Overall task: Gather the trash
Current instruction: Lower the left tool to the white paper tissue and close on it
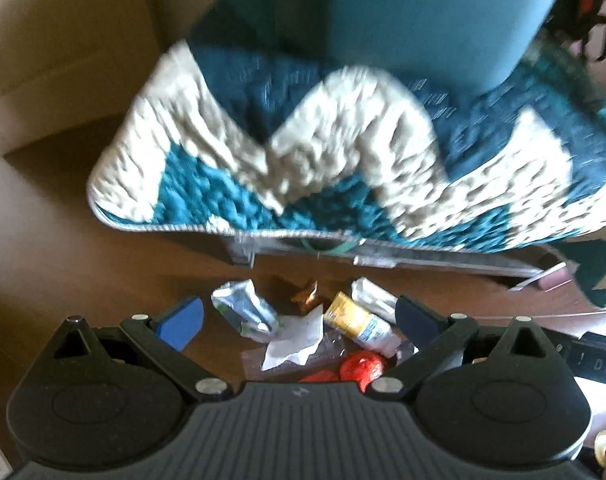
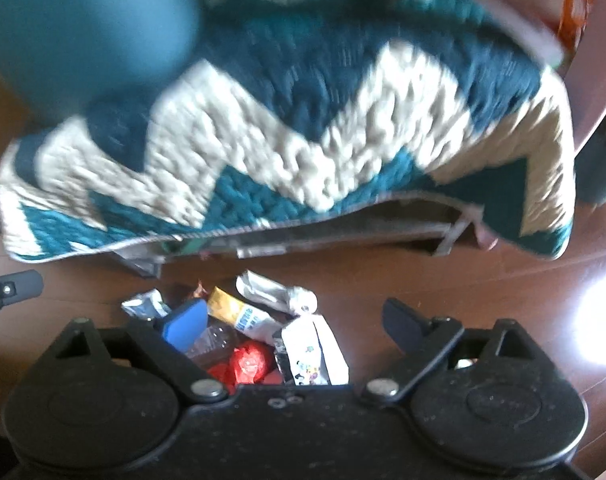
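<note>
Left wrist view: left gripper (image 1: 299,320) nearest, jaws spread wide, gripping nothing, over litter pile on brown floor (image 1: 83,280). Between fingers: crumpled silver wrapper (image 1: 243,308), white paper scrap (image 1: 295,340), yellow packet (image 1: 359,320), red wrapper (image 1: 361,366). Teal-and-cream zigzag rug (image 1: 323,160) beyond.

Right wrist view: right gripper (image 2: 295,320) jaws wide, empty, above same trash: red wrapper (image 2: 249,364), white printed pouch (image 2: 311,352), yellow packet (image 2: 239,314), clear bottle (image 2: 215,340). Rug (image 2: 303,140) behind, blurred.
</note>
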